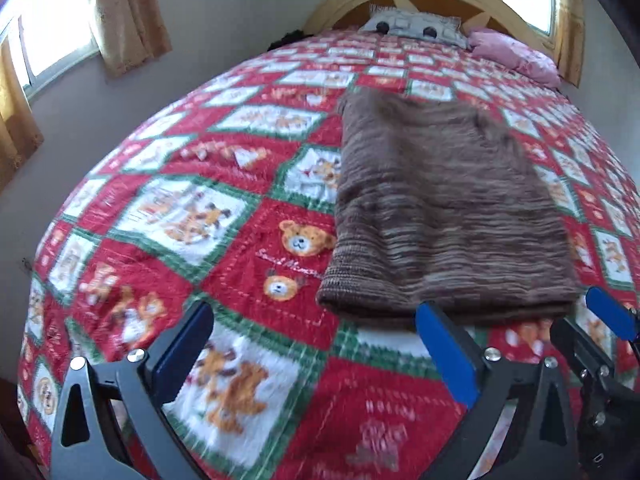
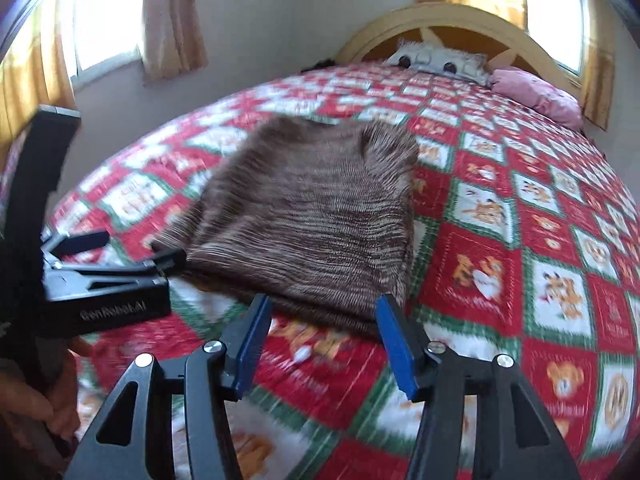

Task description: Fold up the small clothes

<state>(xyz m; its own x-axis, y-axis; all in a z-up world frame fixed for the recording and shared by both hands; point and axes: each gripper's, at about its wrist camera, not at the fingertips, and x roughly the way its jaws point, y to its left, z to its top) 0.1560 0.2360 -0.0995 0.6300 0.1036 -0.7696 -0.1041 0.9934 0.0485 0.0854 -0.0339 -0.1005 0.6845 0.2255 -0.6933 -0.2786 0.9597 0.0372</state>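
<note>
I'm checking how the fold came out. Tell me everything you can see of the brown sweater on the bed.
The sweater is a brown knit with fine lighter stripes, woolly and thick-looking. It lies folded into a rough rectangle, flat on the red, white and green teddy-bear blanket, its doubled edge toward the cameras. The far corners look slightly rumpled. Both tongs, left and right, are open just short of that near edge; neither grips it.

From my left gripper [image 1: 316,340], jaws spread wide, bare quilt [image 1: 192,216] runs from 9 to 12 o'clock. The folded brown knit [image 1: 440,208] blocks 1 o'clock, and my right gripper [image 1: 600,320] crowds 3 o'clock. Pillows [image 2: 536,92] and the headboard [image 2: 460,16] close off the far end.
</note>
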